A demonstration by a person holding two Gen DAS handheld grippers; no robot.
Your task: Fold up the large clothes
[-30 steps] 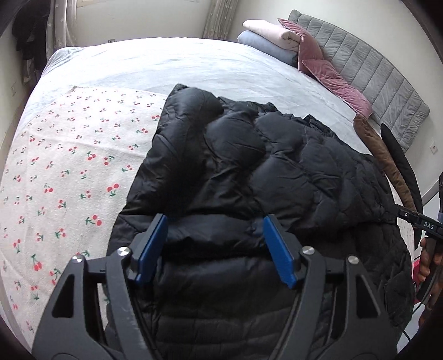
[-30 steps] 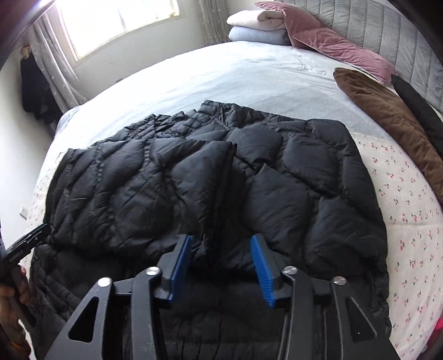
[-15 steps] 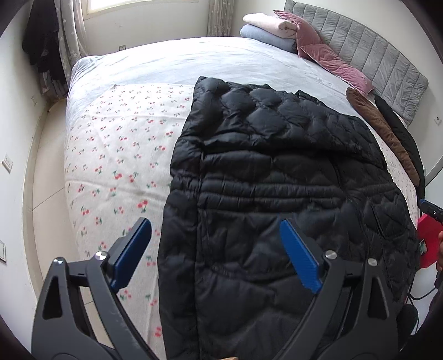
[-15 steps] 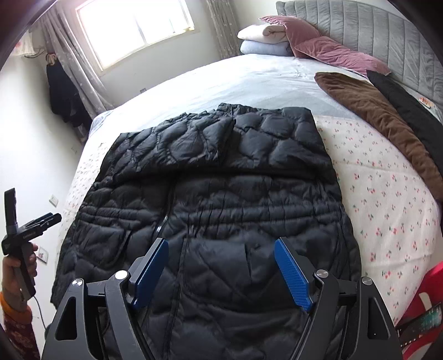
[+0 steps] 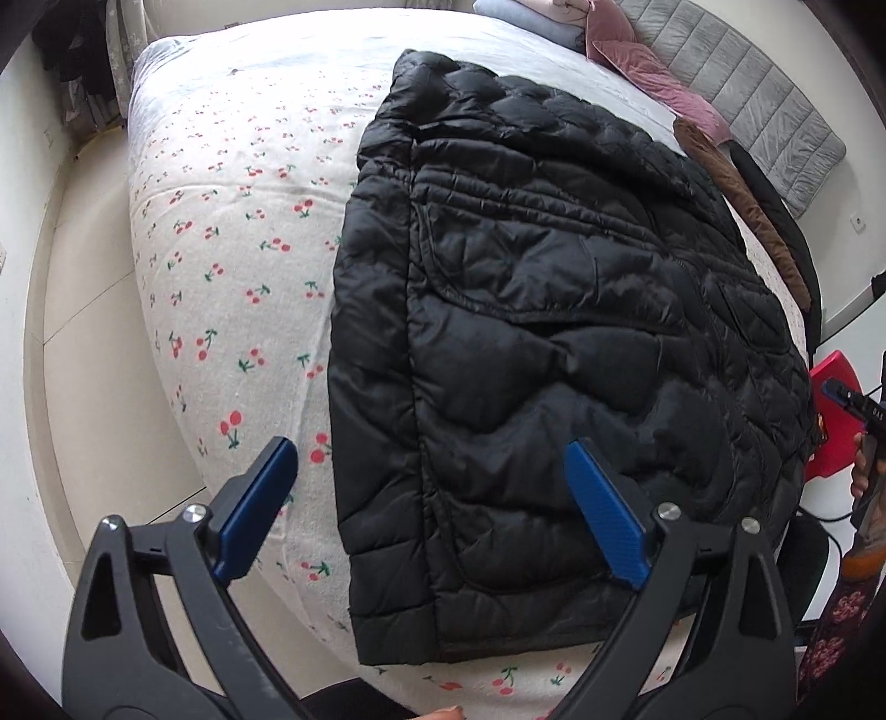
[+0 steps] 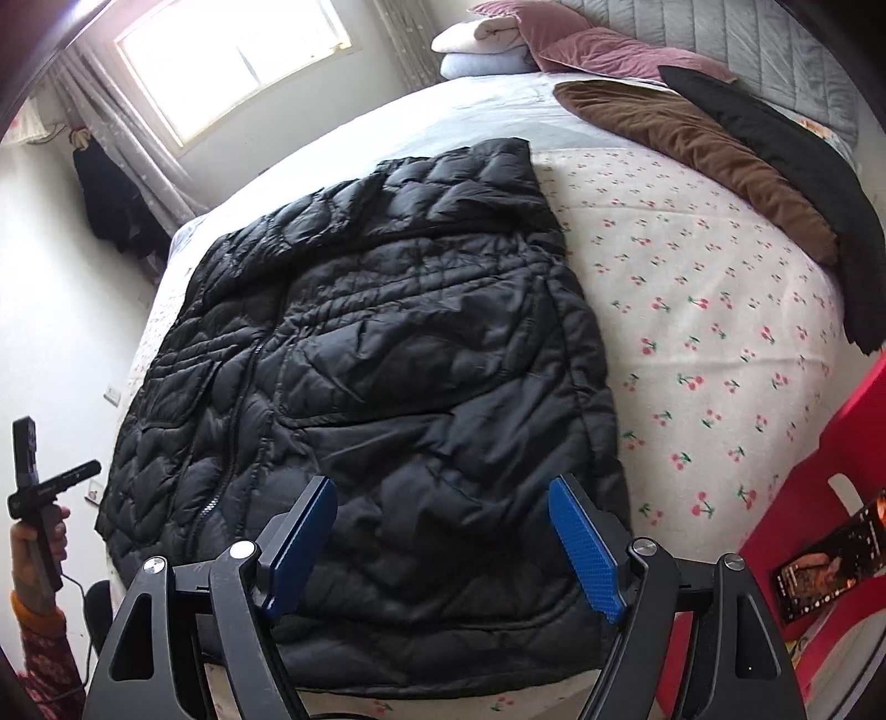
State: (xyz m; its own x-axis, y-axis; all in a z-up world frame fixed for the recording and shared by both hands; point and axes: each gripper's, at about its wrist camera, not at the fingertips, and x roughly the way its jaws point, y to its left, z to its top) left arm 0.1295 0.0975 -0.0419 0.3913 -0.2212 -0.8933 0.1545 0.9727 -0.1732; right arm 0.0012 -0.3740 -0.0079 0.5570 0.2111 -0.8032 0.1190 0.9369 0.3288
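A black quilted puffer jacket (image 5: 554,310) lies flat on the cherry-print bed sheet (image 5: 221,232), front up, with its sleeves folded in over the chest. It also shows in the right wrist view (image 6: 387,376). My left gripper (image 5: 429,498) is open and empty, held above the jacket's hem at its left corner. My right gripper (image 6: 440,537) is open and empty, held above the hem on the right side. Neither gripper touches the jacket.
A brown garment (image 6: 698,149) and a black garment (image 6: 786,160) lie along the bed's right side near the grey headboard (image 5: 764,105). Pink pillows (image 6: 603,50) and folded blankets (image 6: 487,50) sit at the head. A red stool (image 6: 830,498) stands beside the bed.
Both grippers let go of the folded sleeves, opened wide, and pulled back from the chest to above the jacket's hem at the bed's foot.
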